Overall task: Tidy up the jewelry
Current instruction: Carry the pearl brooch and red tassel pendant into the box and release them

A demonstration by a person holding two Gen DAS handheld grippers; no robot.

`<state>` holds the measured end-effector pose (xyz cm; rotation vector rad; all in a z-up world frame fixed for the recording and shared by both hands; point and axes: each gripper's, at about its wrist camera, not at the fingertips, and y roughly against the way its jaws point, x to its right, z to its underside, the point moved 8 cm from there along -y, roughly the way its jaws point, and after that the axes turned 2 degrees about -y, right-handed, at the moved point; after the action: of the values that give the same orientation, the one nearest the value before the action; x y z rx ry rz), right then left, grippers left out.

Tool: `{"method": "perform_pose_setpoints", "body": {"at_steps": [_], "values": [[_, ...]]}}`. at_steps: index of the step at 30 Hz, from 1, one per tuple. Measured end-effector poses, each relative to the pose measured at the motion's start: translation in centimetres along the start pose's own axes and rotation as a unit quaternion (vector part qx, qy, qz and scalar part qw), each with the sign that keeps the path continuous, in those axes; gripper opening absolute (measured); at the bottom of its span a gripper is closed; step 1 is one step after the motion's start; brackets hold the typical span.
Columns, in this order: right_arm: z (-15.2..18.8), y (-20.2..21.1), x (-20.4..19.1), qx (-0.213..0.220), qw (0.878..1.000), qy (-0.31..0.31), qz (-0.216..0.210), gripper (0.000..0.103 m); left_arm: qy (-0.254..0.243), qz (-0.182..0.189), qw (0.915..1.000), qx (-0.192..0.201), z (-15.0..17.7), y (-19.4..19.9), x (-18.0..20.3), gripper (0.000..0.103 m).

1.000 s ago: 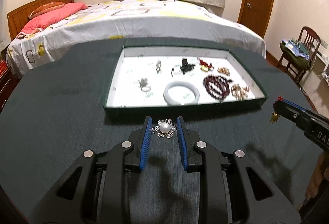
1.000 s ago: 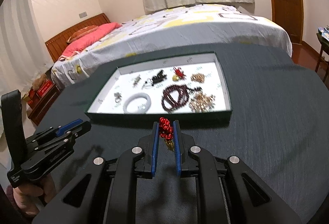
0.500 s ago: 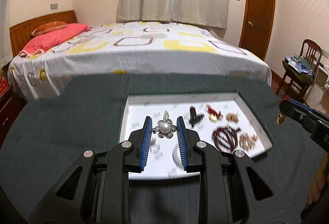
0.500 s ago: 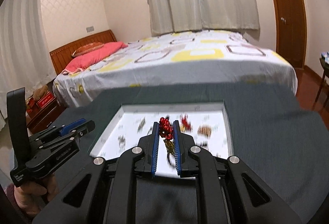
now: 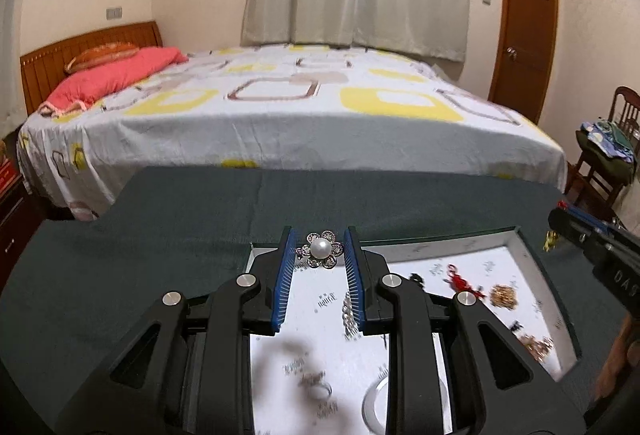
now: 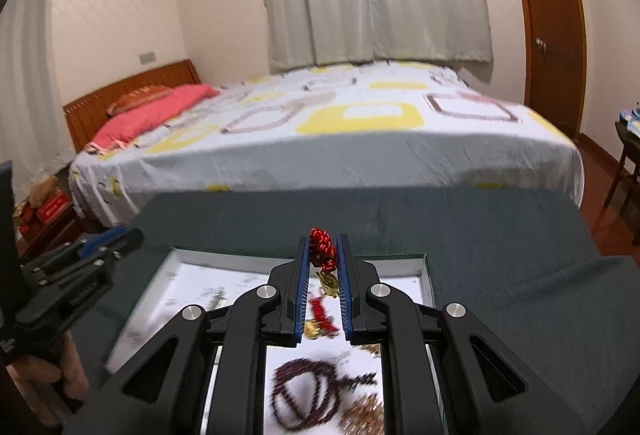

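Left wrist: my left tool (image 5: 319,249) pinches a silver flower brooch with a pearl centre (image 5: 320,249), above the white-lined shallow tray (image 5: 532,255) on the dark green surface (image 5: 120,255). I'd lower over a bare patch before letting go.

Right wrist: right tool (image 6: 322,249) clamps a red knotted cord charm (image 6: 322,247) over that tray; set it beside the other red piece (image 6: 320,309).

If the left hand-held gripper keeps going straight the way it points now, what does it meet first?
Probably the far wall of the white tray: the left hand-held gripper, shut on the pearl flower brooch, points down toward that end. Depth is unclear; it might clear the rim and land on the dark green tablecloth.
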<state>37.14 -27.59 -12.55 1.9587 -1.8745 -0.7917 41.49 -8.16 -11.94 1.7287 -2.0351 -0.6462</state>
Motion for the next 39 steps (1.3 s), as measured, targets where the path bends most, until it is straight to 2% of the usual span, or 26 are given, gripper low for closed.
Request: {"method": "perform_pose_setpoints", "body": {"at_steps": [7,13,19,31,32,33,35,37,39], "values": [[1.9,-5.6,1.9,-0.077,0.997,-0.006,0.022,0.014,0.001,-0.019,0.9975,-0.067,1.9,-5.3,-0.6,0.024],[2.9,-7.8,2.4,-0.131,0.991,-0.011,0.024,0.014,0.010,-0.016,0.9917,-0.127,3.3,-8.0,-1.0,0.024],[3.6,-8.9,2.6,-0.162,0.986,0.001,0.039,0.014,-0.001,-0.021,0.9893,-0.144,3.5,-8.5,-1.0,0.024],[3.9,-9.6,2.6,-0.179,0.983,-0.005,0.039,0.016,-0.001,-0.016,0.9880,-0.153,3.4,-9.1,-0.9,0.027],[3.9,-9.7,2.6,-0.180,0.983,-0.005,0.041,0.019,-0.003,-0.016,0.9880,-0.154,3.4,-9.1,-0.8,0.028],[3.9,-9.8,2.7,-0.181,0.983,-0.006,0.042,0.032,-0.005,-0.015,0.9881,-0.153,3.4,-9.1,-0.8,0.032],[3.7,-9.6,2.9,-0.175,0.984,-0.012,0.040,0.042,-0.006,-0.016,0.9885,-0.150,3.3,-9.0,-0.8,0.041],[3.6,-9.5,3.0,-0.171,0.984,-0.014,0.041,0.044,-0.002,-0.016,0.9892,-0.146,3.2,-9.0,-0.8,0.053],[3.7,-9.5,3.0,-0.171,0.984,-0.016,0.038,0.045,-0.001,-0.016,0.9892,-0.145,3.2,-9.0,-0.8,0.054]]}}
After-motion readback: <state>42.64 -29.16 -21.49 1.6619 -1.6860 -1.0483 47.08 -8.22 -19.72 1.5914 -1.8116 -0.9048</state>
